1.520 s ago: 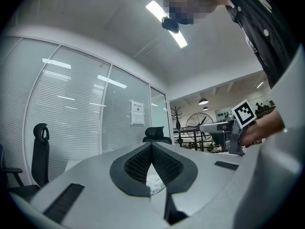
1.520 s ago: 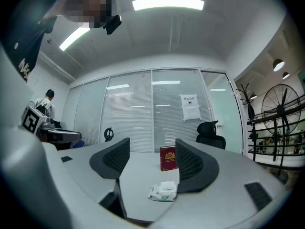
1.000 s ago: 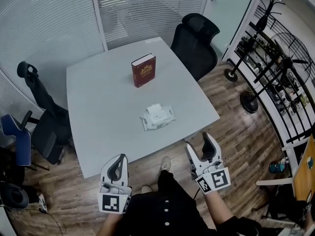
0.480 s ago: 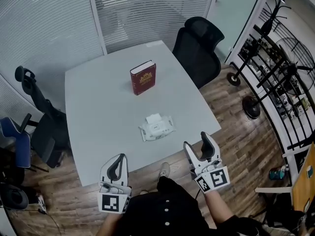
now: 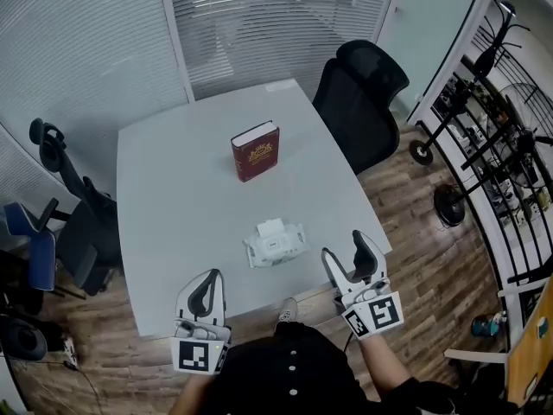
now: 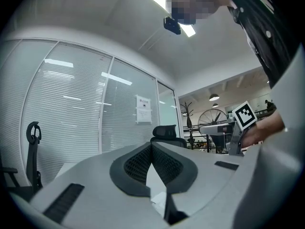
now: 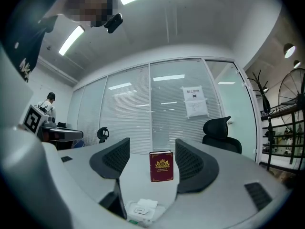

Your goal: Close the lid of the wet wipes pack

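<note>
The white wet wipes pack (image 5: 275, 242) lies near the front edge of the grey table (image 5: 173, 197), its lid flap raised on the far side. The right gripper view shows the pack (image 7: 142, 209) low down, just ahead of the jaws. My right gripper (image 5: 349, 256) is open and empty, held in front of the table edge to the right of the pack. Its jaws stand apart in its own view (image 7: 152, 159). My left gripper (image 5: 206, 285) is shut on nothing at the table's front edge, left of the pack. Its pads meet in its own view (image 6: 152, 148).
A dark red book (image 5: 255, 151) stands upright mid-table, also framed between the right jaws (image 7: 161, 166). A black office chair (image 5: 363, 85) stands at the far right corner. More chairs (image 5: 60, 188) crowd the left side, and a metal rack (image 5: 510, 137) lines the right wall.
The table and pack have drawn closer to both grippers as the person moved forward. Neither gripper has changed its state.
</note>
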`<state>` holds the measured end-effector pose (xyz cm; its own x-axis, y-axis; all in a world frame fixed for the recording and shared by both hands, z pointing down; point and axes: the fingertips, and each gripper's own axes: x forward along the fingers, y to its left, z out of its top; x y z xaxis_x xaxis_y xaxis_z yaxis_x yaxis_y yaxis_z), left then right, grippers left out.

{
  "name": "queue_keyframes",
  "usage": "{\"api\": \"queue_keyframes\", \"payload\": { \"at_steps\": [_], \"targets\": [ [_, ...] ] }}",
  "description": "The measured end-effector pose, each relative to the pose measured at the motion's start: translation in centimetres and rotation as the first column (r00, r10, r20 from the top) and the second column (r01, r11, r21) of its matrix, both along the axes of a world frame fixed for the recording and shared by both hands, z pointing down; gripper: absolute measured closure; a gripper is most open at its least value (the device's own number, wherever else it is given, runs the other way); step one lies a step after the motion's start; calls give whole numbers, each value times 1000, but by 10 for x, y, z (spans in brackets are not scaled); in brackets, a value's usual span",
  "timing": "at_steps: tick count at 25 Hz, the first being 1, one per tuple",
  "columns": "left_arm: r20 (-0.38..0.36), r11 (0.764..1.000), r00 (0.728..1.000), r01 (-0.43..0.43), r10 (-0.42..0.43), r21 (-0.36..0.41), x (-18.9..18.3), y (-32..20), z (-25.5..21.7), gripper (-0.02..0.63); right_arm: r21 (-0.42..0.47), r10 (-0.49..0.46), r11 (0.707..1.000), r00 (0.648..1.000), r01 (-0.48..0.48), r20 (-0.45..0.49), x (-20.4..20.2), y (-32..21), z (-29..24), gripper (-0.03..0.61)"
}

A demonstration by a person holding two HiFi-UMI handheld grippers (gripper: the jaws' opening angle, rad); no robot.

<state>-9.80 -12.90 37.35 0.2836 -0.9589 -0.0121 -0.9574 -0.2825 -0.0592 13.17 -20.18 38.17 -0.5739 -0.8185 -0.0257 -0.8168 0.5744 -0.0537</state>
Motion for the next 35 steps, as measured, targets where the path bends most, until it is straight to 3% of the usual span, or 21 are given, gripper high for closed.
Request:
{"api": "queue_keyframes", "payload": {
  "at_steps": [11, 20, 24, 29, 35],
  "targets": [
    [-2, 994, 994, 107, -107, 10, 18, -40, -6, 601, -14, -114, 993, 993, 114, 33, 7, -65, 1, 264],
    [4, 981, 981, 194, -194, -9, 26, -41, -6, 601, -15, -197, 980, 978, 198, 68, 4, -92, 2, 264],
    [21, 980, 980, 200, -200, 3, 26, -41, -11, 601, -29, -207, 977, 975, 209, 81, 2, -95, 7, 264],
    [17, 977, 978, 210, -210, -36, 20, -38, -8, 601, -49, -206, 976, 975, 211, 83, -2, -90, 12, 265],
    [6, 985, 985, 170, -170, -34, 18, -42, -6, 601, -103, -211, 970, 974, 219, 83, -8, -88, 26, 264]
  ]
}}
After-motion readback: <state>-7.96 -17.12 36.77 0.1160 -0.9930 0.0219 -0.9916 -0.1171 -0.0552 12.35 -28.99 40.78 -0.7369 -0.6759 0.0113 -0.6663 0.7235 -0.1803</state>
